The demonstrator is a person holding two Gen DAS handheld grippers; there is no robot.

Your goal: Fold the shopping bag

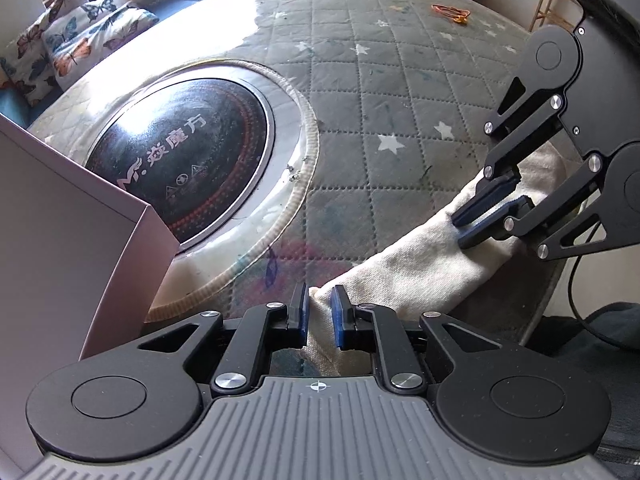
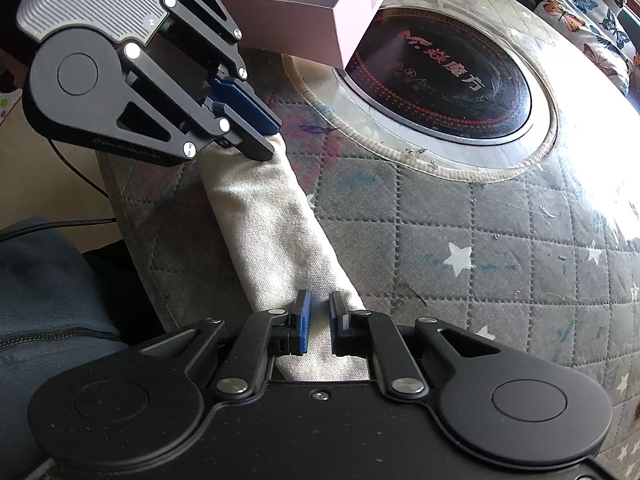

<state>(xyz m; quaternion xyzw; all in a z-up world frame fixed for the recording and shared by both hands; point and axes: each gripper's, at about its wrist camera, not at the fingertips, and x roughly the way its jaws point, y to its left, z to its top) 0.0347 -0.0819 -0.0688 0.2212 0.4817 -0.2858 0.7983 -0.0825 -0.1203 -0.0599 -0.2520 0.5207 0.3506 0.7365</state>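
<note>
A cream canvas shopping bag (image 1: 400,276) (image 2: 272,232) lies folded into a long narrow strip on the quilted star-pattern table cover (image 1: 400,100), close to the table's near edge. My left gripper (image 1: 320,300) (image 2: 274,141) is shut on one end of the strip, with cloth pinched between its blue pads. At the other end, my right gripper (image 2: 319,304) (image 1: 459,232) is shut on the bag too. Both grippers point steeply down at the table.
A pink box (image 1: 80,240) (image 2: 288,28) stands beside the left gripper, partly over a round black induction cooktop (image 1: 180,152) (image 2: 448,80) set into the table. An orange item (image 1: 450,12) lies far across. Butterfly cushions (image 1: 80,36) sit behind. A black cable (image 2: 80,222) hangs off the edge.
</note>
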